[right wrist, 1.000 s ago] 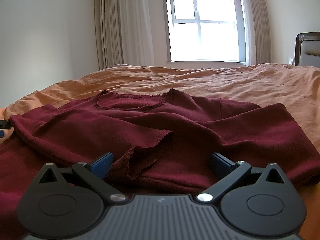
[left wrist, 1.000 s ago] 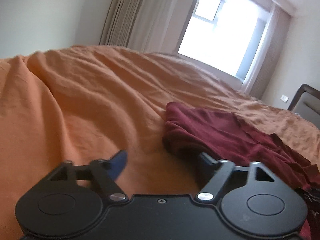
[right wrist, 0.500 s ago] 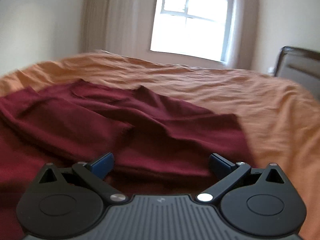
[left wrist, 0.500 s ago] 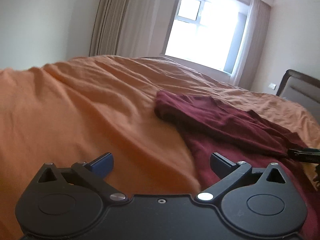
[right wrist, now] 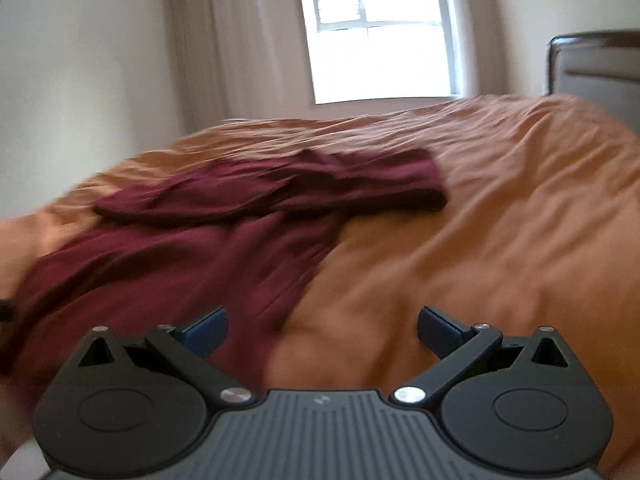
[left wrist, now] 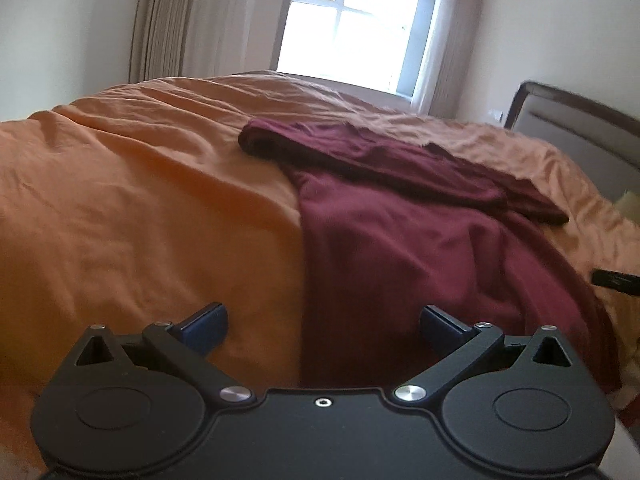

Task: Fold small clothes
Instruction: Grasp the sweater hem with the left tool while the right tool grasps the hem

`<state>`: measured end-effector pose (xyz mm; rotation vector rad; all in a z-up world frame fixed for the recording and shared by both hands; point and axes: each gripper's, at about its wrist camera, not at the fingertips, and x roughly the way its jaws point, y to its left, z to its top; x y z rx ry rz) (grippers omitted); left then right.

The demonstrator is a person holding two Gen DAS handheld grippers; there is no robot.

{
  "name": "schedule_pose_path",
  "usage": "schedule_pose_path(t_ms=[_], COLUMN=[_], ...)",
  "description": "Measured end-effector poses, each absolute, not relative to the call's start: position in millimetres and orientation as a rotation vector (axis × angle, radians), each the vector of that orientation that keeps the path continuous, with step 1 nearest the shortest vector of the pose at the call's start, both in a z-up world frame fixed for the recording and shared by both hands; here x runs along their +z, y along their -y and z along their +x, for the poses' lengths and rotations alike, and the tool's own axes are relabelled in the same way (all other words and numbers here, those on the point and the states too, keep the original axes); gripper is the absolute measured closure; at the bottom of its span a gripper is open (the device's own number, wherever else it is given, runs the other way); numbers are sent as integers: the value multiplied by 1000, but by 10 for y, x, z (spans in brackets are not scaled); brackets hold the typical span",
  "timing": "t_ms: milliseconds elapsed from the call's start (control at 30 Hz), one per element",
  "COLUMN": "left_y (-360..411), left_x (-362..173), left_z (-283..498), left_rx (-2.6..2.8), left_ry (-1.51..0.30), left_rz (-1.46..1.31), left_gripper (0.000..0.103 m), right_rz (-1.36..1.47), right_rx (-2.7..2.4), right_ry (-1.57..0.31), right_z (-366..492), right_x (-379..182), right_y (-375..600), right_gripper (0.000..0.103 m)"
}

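Maroon shirt (left wrist: 400, 240) lies on the orange bedspread (left wrist: 140, 200), sleeves folded across its far end, body running toward the near edge. Left gripper (left wrist: 322, 326) and right gripper (right wrist: 320, 326) both hang spread wide, empty, at the near hem. Judgement: pinch both hem corners evenly, lift low, carry far, keep edges aligned.

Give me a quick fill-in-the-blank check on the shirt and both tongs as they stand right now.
1. The maroon shirt lies on an ______ bedspread.
2. The left tongs are ______, gripping nothing.
3. The right tongs are open, with the shirt's edge nearest their ______ finger.
4. A bright ______ sits in the far wall beyond the bed.

Missing words: orange; open; left; window
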<state>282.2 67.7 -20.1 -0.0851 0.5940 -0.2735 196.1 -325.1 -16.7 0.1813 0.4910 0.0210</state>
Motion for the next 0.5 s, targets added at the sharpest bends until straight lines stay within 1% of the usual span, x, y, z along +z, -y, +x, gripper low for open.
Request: schedule_pose_path(t_ms=[167, 333, 400, 433, 467, 500], left_y=[-613, -603, -601, -592, -592, -594], left_x=[-237, -218, -208, -203, -193, -184], left_z=[2752, 2765, 2760, 2760, 2763, 2764], left_rx=[-237, -210, -203, -203, -205, -204], left_ry=[-602, -639, -657, -667, -677, -684], left_rz=[-34, -54, -60, -58, -54, -53], left_gripper=[1, 1, 1, 1, 1, 1], right_rz=[128, 169, 195, 210, 222, 228], right_rx=[18, 7, 8, 11, 17, 23], right_ry=[-462, -454, -442, -440, -442, -444], right_z=[1526, 1412, 1378, 1367, 1360, 1356], right_x=[-330, -409, -411, -416, -421, -424], right_y=[2994, 2908, 2905, 2908, 2904, 2895], right_gripper=[2, 15, 23, 26, 32, 41])
